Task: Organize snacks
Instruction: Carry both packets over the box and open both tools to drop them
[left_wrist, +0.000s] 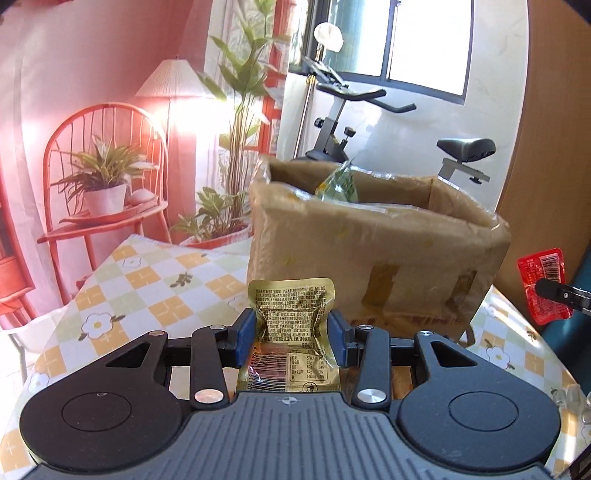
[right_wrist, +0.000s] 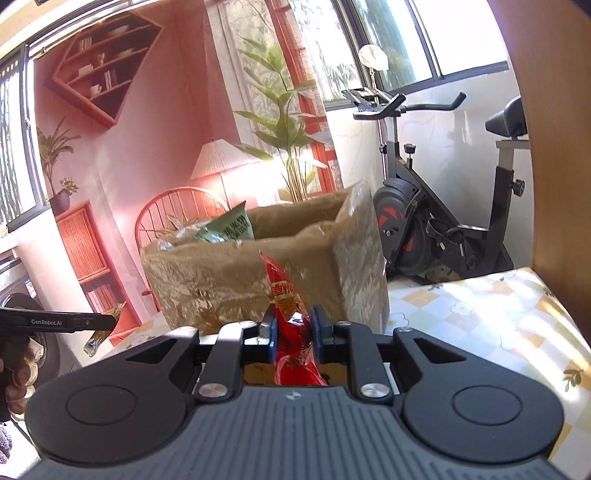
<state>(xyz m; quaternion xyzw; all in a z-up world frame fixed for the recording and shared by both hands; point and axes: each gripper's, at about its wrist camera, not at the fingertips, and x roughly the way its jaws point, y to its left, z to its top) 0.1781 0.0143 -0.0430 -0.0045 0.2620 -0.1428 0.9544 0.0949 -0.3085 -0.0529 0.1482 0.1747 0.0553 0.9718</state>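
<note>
Nearest the left wrist camera, the left gripper (left_wrist: 291, 328) has its blue pads pressed against both sides of a gold snack packet (left_wrist: 290, 332); the packet stands upright between the jaws, crumpled at the waist, printed back and barcode facing the lens. In the right wrist view, the right gripper (right_wrist: 293, 332) is clamped narrowly on a red snack packet (right_wrist: 291, 325); that packet stands on edge, its top rising above the fingertips and tilting left. Both packets are held clear of the table (left_wrist: 147, 280), which carries a checked cloth with flower motifs; ahead of both grippers stands an open cardboard box (left_wrist: 369, 258), wrapped in glossy tape, resting on the table. Inside the box, a green snack bag (right_wrist: 229, 229) protrudes above the rim at the left side as seen from the right wrist; other contents cannot be made out. From the left wrist view the red packet appears at the far right edge, beside the box, with one black finger of the right gripper across it. An exercise bike (right_wrist: 424, 221) stands behind the box; a printed backdrop of a lamp, chair and plants hangs to the left.
</note>
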